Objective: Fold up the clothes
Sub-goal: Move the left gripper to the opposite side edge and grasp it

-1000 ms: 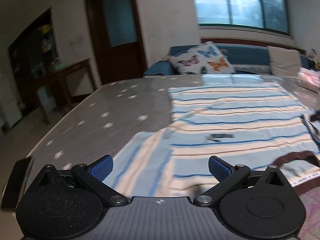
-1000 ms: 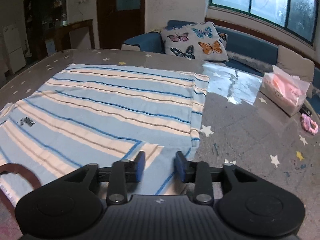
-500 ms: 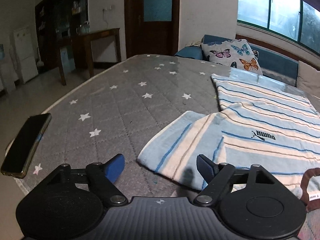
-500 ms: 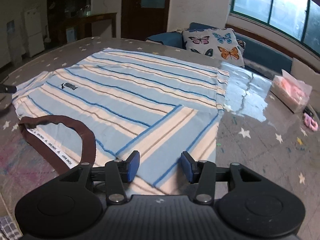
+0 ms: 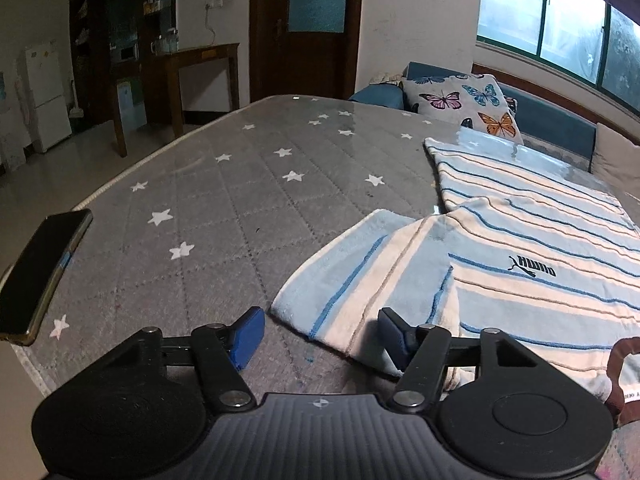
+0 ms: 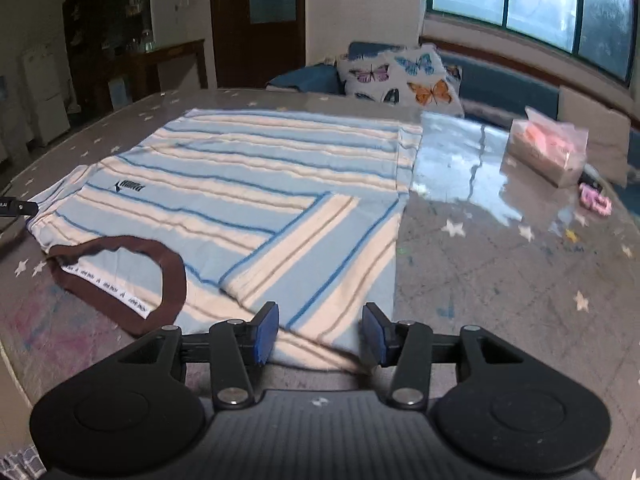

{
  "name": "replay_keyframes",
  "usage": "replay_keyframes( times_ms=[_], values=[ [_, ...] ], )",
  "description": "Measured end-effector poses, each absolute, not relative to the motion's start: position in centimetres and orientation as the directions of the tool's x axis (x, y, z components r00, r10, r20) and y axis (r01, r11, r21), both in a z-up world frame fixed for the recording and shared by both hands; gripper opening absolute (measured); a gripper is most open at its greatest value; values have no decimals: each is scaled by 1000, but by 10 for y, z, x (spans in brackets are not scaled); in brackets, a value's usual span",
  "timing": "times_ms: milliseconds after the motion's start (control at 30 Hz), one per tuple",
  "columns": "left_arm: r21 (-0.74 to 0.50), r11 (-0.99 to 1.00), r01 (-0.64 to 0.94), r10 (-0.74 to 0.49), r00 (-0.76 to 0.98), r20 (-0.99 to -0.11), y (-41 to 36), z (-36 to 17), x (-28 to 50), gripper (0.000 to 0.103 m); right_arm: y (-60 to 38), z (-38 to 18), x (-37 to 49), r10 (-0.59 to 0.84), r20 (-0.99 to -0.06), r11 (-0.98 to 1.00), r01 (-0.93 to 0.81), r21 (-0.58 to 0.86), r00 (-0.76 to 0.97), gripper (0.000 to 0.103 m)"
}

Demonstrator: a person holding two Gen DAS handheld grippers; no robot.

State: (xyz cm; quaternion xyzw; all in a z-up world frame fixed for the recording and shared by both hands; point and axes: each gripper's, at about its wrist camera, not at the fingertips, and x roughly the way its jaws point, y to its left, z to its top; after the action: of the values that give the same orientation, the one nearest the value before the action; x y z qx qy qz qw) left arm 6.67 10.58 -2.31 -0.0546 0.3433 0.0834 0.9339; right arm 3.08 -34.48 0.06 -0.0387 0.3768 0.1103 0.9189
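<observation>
between your left gripper's [image 5: 318,338] blue pads sits the outer corner of the shirt's left sleeve [image 5: 360,276]; the jaws are closing, yet neither pad presses cloth, so nothing is held. your aim looks chosen to catch the sleeve's free hem, the loose part a fold inward would need.

your right gripper [image 6: 319,334] stands about half open over the other sleeve [image 6: 316,248], which already lies folded across the shirt's body. its pads straddle the near edge of that sleeve without pinching it, so it too holds nothing. i judge it is placed there either to leave the finished fold or to take the near hem.

taking the brown collar [image 6: 120,276] as your landmark: the striped shirt [image 6: 256,168] lies flat on the grey star-print cover [image 5: 224,208], collar nearest you, body running away from it toward the far hem. the folded sleeve lies just right of the collar; the unfolded one spreads out to its left. a small black logo [image 5: 532,270] sits beyond the collar on the chest.

the cloth is pale blue with cream bands and thin dark-blue and tan lines, soft and fairly smooth, few wrinkles. a dark phone [image 5: 40,276] rests well left of the collar at the cover's edge, and a pink-filled box [image 6: 548,152] stands far off to its right.
</observation>
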Motion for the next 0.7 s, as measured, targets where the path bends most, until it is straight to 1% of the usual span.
replay_keyframes(
  times_ms=[33,167,267,467,500,567,633,700],
  values=[
    [-50,979,-196,117,748,-654,107,-24,67,62,-345,-1,30,177,-708,971,-240,12,683,45],
    [-66,977,-204,112,749,-653,109,-23,69,58,-340,0,26,186,-709,964,-265,-2,680,45],
    [-71,976,-205,110,751,-651,111,-22,70,51,-340,-5,30,187,-731,965,-262,11,657,45],
    [-92,973,-214,106,757,-645,117,-21,70,33,-331,2,32,191,-729,957,-291,-11,658,46],
    [-100,972,-210,98,759,-643,119,-21,69,24,-329,5,33,192,-726,955,-297,-18,660,46],
    [-108,973,-202,88,764,-639,121,-21,68,21,-324,10,36,206,-723,949,-315,-17,660,46],
    [-111,974,-196,82,769,-633,122,-20,68,10,-316,15,40,232,-722,939,-344,-9,652,47],
    [-118,974,-194,80,779,-622,124,-17,67,8,-304,19,45,256,-722,925,-379,-9,643,47]
  ],
)
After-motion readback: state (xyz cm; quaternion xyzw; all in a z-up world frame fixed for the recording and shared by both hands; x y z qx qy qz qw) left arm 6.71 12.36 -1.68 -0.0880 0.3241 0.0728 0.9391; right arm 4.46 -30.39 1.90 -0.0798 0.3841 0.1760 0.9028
